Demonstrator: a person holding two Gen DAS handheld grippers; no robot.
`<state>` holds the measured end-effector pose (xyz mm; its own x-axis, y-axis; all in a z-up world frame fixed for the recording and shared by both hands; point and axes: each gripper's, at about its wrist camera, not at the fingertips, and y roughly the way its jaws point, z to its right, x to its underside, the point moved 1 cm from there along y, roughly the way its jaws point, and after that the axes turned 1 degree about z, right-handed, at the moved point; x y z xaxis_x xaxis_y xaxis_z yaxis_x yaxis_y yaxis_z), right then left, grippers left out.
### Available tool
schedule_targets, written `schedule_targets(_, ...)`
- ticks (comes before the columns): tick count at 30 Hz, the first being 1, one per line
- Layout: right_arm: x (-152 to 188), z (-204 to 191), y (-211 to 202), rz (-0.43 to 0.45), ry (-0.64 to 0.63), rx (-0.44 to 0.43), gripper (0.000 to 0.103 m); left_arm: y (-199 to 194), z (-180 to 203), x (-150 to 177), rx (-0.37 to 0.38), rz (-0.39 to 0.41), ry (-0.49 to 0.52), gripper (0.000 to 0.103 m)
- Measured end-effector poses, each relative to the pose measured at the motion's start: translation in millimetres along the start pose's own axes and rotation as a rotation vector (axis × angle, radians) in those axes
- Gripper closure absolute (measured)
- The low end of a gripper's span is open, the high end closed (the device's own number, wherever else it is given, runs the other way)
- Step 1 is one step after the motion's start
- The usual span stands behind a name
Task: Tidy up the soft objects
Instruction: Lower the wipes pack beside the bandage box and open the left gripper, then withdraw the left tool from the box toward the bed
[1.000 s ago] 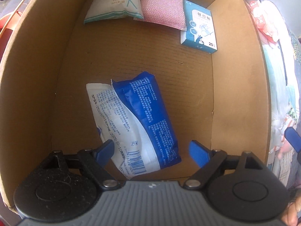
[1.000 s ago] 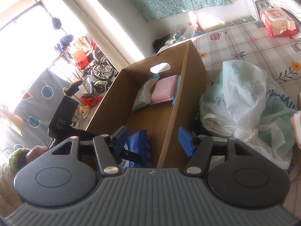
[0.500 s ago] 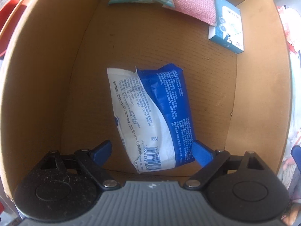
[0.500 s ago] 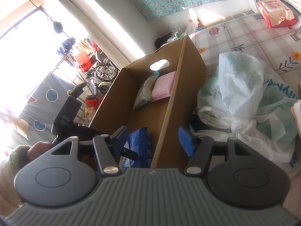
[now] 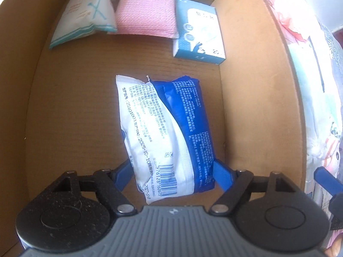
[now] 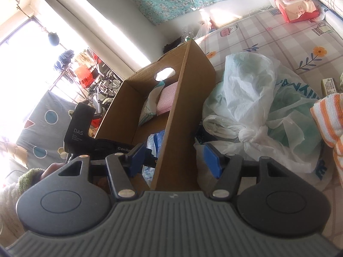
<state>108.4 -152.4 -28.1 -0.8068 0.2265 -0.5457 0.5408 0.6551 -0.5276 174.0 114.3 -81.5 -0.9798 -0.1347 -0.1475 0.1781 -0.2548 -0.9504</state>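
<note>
A blue and white wipes pack lies on the floor of the cardboard box. My left gripper is open, its blue fingers either side of the pack's near end. At the box's far end lie a white and teal pouch, a pink cloth and a small teal box. My right gripper is open and empty, straddling the box's right wall from outside. The pack and the left gripper's black body show in the right wrist view.
A knotted white and green plastic bag lies right of the box on the checked bedsheet. An orange-striped towel is at the far right. A red wipes pack sits at the back.
My left gripper has moved in over the wipes pack, so its open fingers now flank the pack's near end. The right gripper has stayed at the box wall, tilting slightly.
</note>
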Motion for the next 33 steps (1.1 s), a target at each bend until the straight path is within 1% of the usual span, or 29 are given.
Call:
schedule_targets(7,1,7,-1,0.003,0.02,0.01,0.043,6,21,-18,0.023,0.041,0.116,0.024)
schedule_targets(11,2,8,-3,0.008,0.03,0.015,0.043,3,19,-25,0.051,0.054,0.147,0.026)
schedule_targets(13,3,9,-4,0.008,0.033,0.015,0.043,5,19,-27,0.062,0.05,0.182,0.026)
schedule_targets(18,6,8,-3,0.001,0.037,0.012,0.043,5,16,-30,0.068,0.061,0.18,0.026)
schedule_targets(22,8,6,-2,-0.008,0.037,0.007,0.043,-1,9,-24,0.079,0.067,0.166,0.025)
schedule_targets(25,9,5,-5,-0.002,0.038,0.009,0.042,-5,4,-26,0.081,0.06,0.135,0.02)
schedule_targets(26,9,6,-6,0.002,0.04,0.01,0.041,-8,2,-25,0.082,0.068,0.123,0.016)
schedule_targets(30,10,8,-10,0.017,0.049,0.018,0.041,-24,-5,-25,0.107,0.101,0.084,0.013)
schedule_targets(33,12,10,-13,0.033,0.055,0.013,0.04,-37,-6,-24,0.114,0.131,0.056,0.013)
